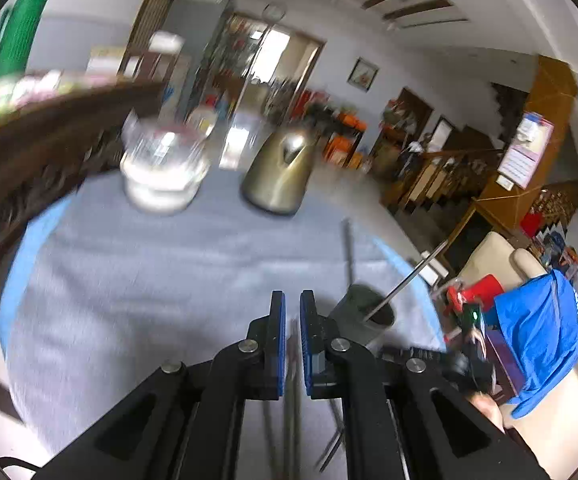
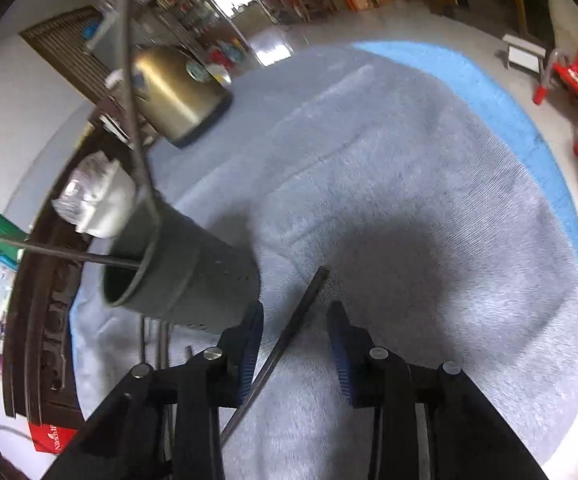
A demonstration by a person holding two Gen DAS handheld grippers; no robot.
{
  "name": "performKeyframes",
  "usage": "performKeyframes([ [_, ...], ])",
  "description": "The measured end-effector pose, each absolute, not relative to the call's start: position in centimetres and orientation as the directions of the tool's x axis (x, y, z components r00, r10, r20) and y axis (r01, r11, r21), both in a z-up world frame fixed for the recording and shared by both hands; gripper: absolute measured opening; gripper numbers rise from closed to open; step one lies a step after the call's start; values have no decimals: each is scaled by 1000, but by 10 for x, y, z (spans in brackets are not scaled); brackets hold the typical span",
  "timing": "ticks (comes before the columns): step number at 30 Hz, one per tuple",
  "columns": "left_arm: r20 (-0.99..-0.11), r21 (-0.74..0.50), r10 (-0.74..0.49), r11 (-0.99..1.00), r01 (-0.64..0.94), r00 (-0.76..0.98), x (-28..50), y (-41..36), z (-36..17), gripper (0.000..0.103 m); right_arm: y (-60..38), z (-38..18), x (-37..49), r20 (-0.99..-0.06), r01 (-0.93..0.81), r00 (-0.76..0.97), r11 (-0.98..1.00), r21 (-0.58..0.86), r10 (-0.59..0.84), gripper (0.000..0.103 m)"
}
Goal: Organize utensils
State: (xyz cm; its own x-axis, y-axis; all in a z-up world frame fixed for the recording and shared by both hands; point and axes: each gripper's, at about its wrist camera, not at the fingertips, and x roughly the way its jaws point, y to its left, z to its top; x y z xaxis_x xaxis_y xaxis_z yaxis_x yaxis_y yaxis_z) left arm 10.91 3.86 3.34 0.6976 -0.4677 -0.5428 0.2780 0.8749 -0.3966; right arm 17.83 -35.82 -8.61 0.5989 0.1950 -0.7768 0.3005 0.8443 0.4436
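Observation:
A grey utensil cup (image 2: 193, 276) stands on the towel, with two metal handles (image 2: 127, 92) leaning out of it. My right gripper (image 2: 295, 306) hangs just right of the cup, jaws open. A dark metal utensil (image 2: 289, 332) lies slanted on the towel between them, close to the left pad and not pinched. In the left wrist view the same cup (image 1: 365, 316) is just right of my left gripper (image 1: 292, 296), whose blue pads are nearly together with nothing seen between them. Thin utensils (image 1: 291, 420) lie on the cloth beneath it.
A pale blue-grey towel (image 2: 409, 200) covers the round table. At the back stand a gold kettle (image 1: 277, 176) and a glass-lidded white pot (image 1: 161, 168). Carved dark wood (image 1: 29, 160) borders the left. The table edge (image 1: 409, 264) drops off near the cup.

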Motion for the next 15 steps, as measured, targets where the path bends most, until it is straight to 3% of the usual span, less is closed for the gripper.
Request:
performKeyframes([
  [4, -642, -477, -450, 868, 137, 621, 108, 79, -4, 8, -354, -96, 197, -821, 352, 553, 854, 383, 140, 36],
  [7, -690, -580, -490, 815, -2, 533, 101, 107, -42, 17, -348, -98, 202, -838, 358, 538, 875, 325, 91, 36],
  [9, -720, -615, -488, 778, -127, 494, 91, 127, -69, 21, -344, -100, 204, -843, 350, 533, 886, 303, 78, 19],
  [15, -744, -649, -466, 674, -353, 479, 61, 171, -104, 25, -343, -98, 196, -820, 324, 567, 895, 306, 75, 8],
])
